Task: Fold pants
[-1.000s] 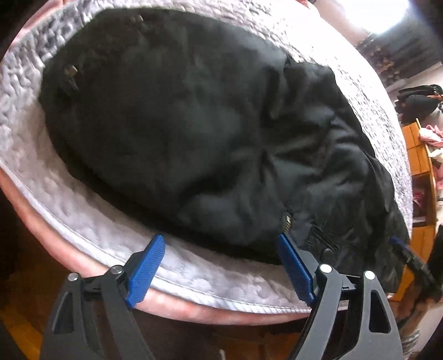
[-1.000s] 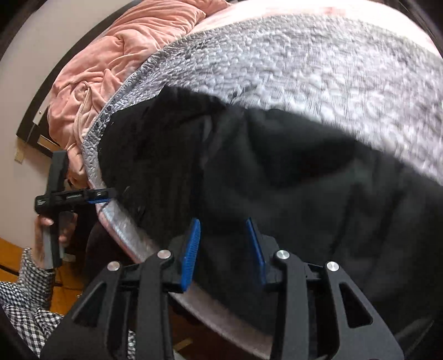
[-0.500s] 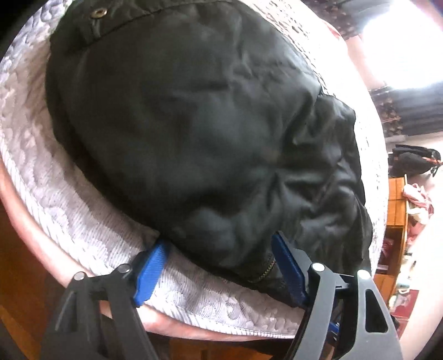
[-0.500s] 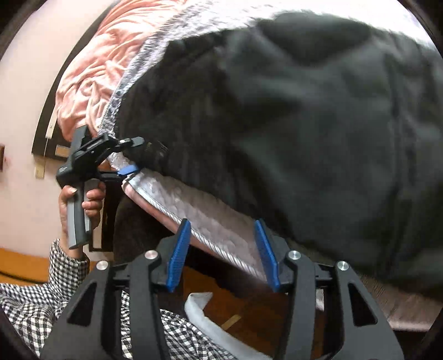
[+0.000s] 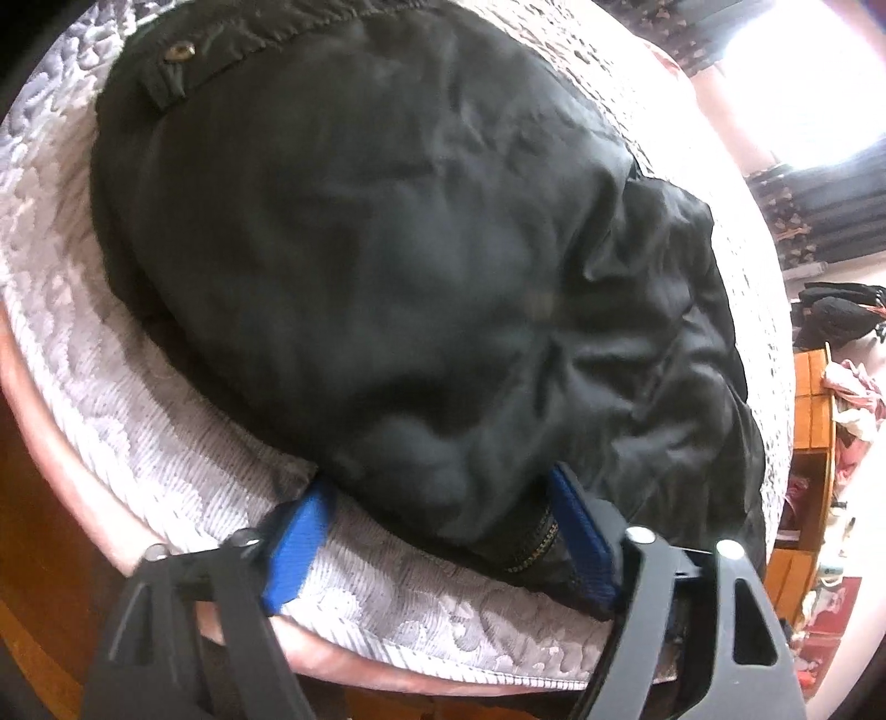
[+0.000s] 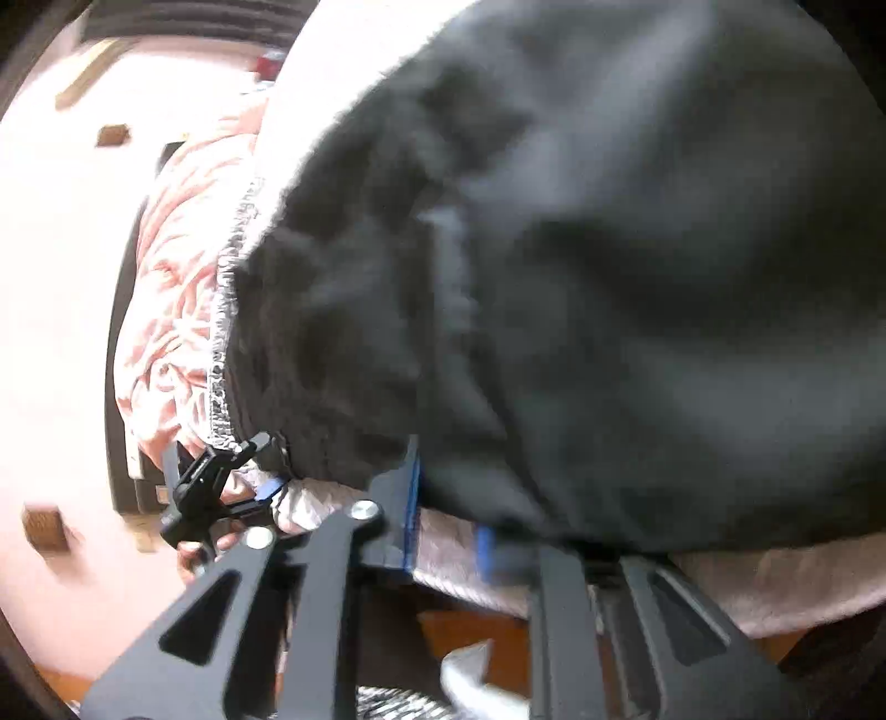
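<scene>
Fingers of the left gripper [image 5: 437, 540] are seen fairly wide and closing, with the near edge of the black pants [image 5: 387, 266] and its zipper [image 5: 534, 545] lying between the blue pads; a firm pinch is not yet shown. Fingers of the right gripper [image 6: 448, 515] are seen closing at the garment's near hem, one pad tucked under the cloth, though blur leaves the grip unconfirmed. The pants are found spread in a rumpled heap on the grey quilted bedspread [image 5: 111, 387], close to the bed's near edge, a snap button [image 5: 180, 51] showing at the far waistband. A pink blanket [image 6: 171, 288] is noted beyond. No neat fold is judged complete; the near edge is being taken up, and lifting, folding over and smoothing are judged outstanding.
</scene>
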`<state>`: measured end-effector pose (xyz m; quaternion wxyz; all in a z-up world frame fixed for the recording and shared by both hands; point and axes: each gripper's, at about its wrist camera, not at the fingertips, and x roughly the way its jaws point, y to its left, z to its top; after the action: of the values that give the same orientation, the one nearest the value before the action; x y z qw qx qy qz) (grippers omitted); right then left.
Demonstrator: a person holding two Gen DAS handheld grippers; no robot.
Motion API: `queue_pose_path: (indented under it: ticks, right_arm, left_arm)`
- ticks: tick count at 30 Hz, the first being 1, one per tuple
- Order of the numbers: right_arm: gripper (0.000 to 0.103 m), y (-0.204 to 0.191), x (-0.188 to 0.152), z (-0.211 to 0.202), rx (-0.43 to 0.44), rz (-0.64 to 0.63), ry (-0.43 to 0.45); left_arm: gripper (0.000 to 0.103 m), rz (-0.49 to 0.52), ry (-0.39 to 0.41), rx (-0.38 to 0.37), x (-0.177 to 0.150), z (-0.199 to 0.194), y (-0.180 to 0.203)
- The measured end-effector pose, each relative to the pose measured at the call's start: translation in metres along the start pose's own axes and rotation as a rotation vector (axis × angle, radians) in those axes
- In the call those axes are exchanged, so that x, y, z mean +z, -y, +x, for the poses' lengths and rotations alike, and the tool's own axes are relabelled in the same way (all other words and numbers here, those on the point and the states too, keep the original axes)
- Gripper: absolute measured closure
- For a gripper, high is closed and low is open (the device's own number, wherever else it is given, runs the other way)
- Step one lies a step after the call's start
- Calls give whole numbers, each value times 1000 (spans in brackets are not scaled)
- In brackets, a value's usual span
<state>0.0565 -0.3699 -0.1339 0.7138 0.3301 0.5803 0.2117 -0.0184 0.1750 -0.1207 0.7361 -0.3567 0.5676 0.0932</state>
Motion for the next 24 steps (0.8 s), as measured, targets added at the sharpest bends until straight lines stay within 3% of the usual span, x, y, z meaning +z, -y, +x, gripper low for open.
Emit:
queue_pose_path:
  ticks: [4, 7, 11, 13, 14, 16, 19, 21, 24]
  right_arm:
    - [93, -31, 2, -17, -57, -139, 88]
    - [94, -18, 0, 6, -151, -91, 6]
    - [92, -10, -6, 15, -123, -58, -8]
    - [83, -10, -5, 6, -110, -65, -19]
    - [70, -9, -5, -1, -100, -55, -17]
    - [57, -3, -5, -13, -86, -40, 6]
    - [57, 10, -10, -33, -90, 3, 35]
    - [57, 24, -13, -51, -110, 52, 82]
    - [57, 50, -9, -82, -131, 126, 164]
  left_arm:
    - [51, 40, 32, 21, -6, 1, 11]
    - [55, 61, 46, 45, -6, 11, 6]
    - [60, 109, 76, 78, -8, 10, 13]
    - [60, 103, 71, 79, -9, 8, 13]
    - [60, 96, 65, 82, -9, 6, 14]
    - [53, 109, 55, 101, -13, 5, 19]
    - [43, 154, 58, 133, -27, 4, 34]
    - [34, 183, 43, 109, -36, 2, 47]
    - [32, 255, 26, 99, -53, 9, 70]
